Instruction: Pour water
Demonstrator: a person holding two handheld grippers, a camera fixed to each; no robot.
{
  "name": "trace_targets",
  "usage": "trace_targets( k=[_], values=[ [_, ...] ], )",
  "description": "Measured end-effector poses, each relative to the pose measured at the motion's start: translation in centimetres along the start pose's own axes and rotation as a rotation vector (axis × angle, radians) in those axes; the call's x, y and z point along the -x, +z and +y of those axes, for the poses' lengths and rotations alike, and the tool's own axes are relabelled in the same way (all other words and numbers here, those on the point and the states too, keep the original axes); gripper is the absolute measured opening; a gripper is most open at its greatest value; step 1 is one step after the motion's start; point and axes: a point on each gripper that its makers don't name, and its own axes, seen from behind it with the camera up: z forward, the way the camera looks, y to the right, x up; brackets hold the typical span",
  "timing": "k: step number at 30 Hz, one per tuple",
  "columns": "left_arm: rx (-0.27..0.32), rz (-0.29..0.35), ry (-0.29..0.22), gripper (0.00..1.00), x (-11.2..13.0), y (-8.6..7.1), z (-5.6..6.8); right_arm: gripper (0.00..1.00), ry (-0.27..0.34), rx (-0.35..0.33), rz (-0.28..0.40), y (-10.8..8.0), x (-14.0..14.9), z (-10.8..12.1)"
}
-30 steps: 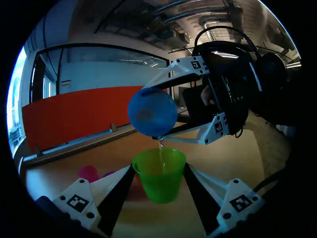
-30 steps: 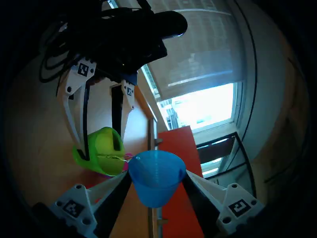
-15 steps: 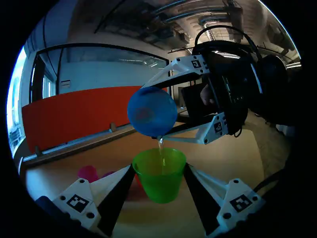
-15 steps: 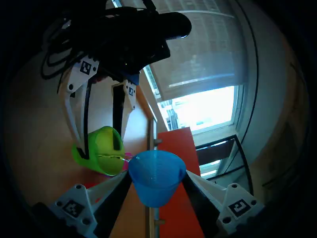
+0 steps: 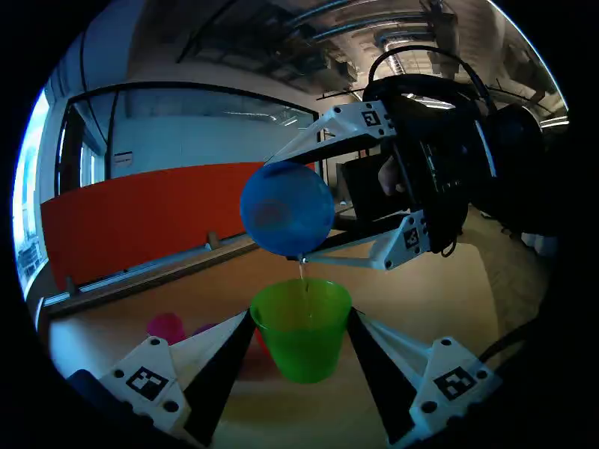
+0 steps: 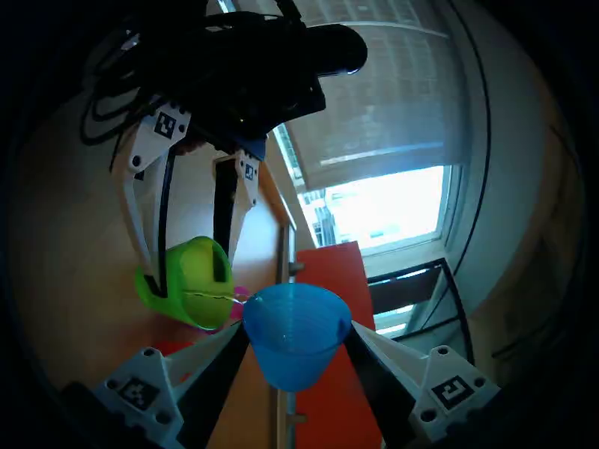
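Observation:
My left gripper is shut on a green cup, held upright above the wooden table. Above it, my right gripper is shut on a blue cup tipped steeply over. A thin stream of water falls from the blue cup's rim into the green cup. In the right gripper view, the blue cup sits between my right gripper's fingers, and the green cup hangs between the left gripper's fingers just beyond its rim.
A pink cup and something purple beside it stand on the table to the left. An orange wall panel runs along the table's far edge. A person's hand holds the right gripper's dark body.
The blue cup has tipped a little further and shifted slightly left. The water stream has thinned. The green cup stays put.

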Motion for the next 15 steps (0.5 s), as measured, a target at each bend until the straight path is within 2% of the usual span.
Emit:
trace_targets(
  k=[15],
  values=[
    [0.002, 0.002, 0.001, 0.87, -0.08, 0.15, 0.12, 0.9, -0.037, 0.001, -0.004, -0.06, 0.18, 0.13]
  ],
)
